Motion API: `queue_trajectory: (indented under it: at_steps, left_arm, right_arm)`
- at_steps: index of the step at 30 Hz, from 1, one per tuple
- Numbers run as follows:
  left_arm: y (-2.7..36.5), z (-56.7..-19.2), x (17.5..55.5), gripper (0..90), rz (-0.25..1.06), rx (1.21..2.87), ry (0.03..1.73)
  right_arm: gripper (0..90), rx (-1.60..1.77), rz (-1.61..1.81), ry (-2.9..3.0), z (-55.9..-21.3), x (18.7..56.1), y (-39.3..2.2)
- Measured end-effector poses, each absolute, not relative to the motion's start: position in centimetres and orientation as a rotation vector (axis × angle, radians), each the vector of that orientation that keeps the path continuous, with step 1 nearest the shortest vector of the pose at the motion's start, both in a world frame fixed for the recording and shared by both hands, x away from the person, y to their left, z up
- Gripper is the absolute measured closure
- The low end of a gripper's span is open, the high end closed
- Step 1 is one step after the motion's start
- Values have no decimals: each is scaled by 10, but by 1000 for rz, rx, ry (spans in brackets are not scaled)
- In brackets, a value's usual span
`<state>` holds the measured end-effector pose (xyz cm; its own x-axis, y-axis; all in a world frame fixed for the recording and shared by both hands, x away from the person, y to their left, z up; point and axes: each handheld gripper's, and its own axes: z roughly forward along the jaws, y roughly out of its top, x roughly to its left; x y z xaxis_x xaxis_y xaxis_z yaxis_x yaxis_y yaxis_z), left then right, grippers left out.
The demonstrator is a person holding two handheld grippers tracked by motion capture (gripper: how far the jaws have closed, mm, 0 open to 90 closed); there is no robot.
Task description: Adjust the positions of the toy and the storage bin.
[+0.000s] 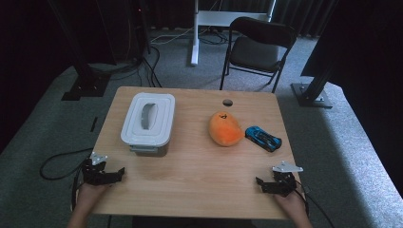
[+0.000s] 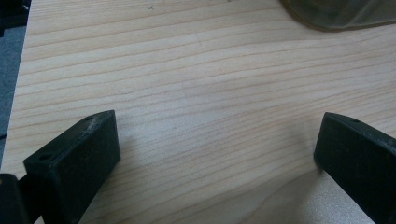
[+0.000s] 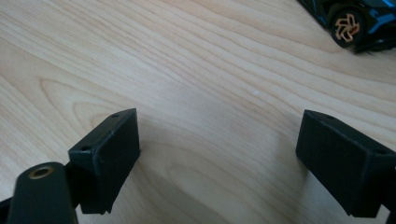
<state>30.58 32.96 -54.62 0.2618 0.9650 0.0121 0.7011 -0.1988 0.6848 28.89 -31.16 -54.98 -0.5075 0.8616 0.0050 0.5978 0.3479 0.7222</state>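
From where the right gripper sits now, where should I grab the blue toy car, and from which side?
Come down from above on the blue toy car and close the open right gripper across its narrow body, between the wheels. It lies flat and slanted on the table, its long sides are free, and the orange plush lies apart.

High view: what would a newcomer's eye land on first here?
Probably the orange plush toy right of the table's centre, with the blue toy car just to its right. Next, the grey lidded box on the table's left half. Near the front corners, the left gripper and right gripper rest with jaws open, holding nothing.
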Motion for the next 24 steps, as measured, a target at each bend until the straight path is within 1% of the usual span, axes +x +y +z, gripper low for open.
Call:
queue_trajectory:
  at_steps: [5, 14, 20, 24]
  left_arm:
    - [330, -546, 306, 7, 609, 1974, 1503]
    - [330, -546, 306, 7, 609, 1974, 1503]
    - [330, -546, 306, 7, 610, 1971, 1507]
    - [330, -546, 306, 7, 611, 1970, 1509]
  right_arm:
    - [132, 1341, 985, 2214, -549, 287, -329]
    - [139, 1300, 970, 2213, -541, 293, -326]
    - [139, 1292, 1032, 2172, -522, 309, -333]
    - [133, 1290, 1025, 2175, -518, 321, -335]
